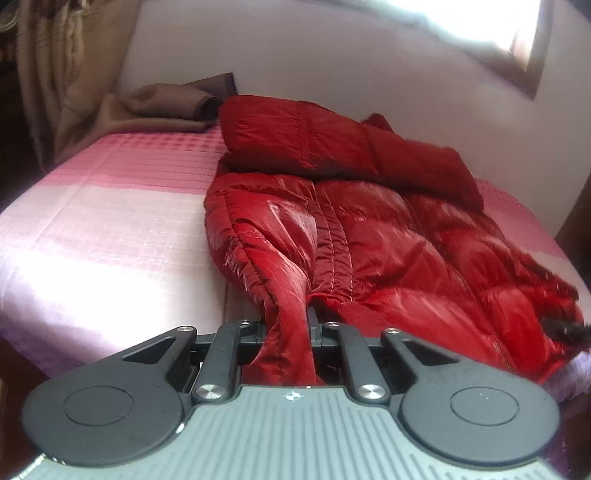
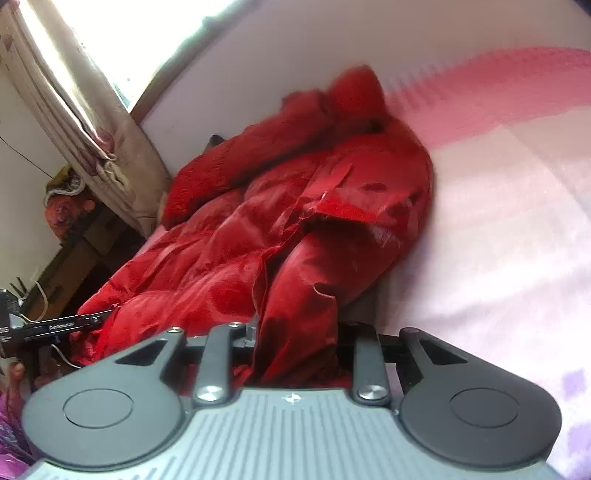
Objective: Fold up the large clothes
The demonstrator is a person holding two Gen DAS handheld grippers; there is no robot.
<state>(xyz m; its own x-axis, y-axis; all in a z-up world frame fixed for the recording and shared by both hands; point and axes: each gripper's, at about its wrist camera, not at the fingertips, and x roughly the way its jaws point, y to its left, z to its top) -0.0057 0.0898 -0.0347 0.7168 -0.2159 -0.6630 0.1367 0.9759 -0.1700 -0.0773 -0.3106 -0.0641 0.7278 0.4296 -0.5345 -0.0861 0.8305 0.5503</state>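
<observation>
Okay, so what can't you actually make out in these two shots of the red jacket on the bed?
- Left gripper fingertips: left wrist view, buried in red jacket fabric.
- Right gripper fingertips: right wrist view, covered by the jacket.
- Jacket hood end: right wrist view, motion-blurred.
- Window: left wrist view, overexposed and cut off by the top edge.
- Jacket underside: hidden against the bedspread.

Pink-and-white checked bedspread [image 1: 110, 206] over the bed, brown blanket [image 1: 166, 110] bunched at its far end against a pale wall [image 1: 332, 55]. Bright window [image 1: 498, 22] with a wooden frame, beige curtain [image 2: 85, 122] hanging beside it. Dark wooden furniture [image 2: 74, 258] under the curtain, floral cloth [image 2: 62, 206] on top.
</observation>
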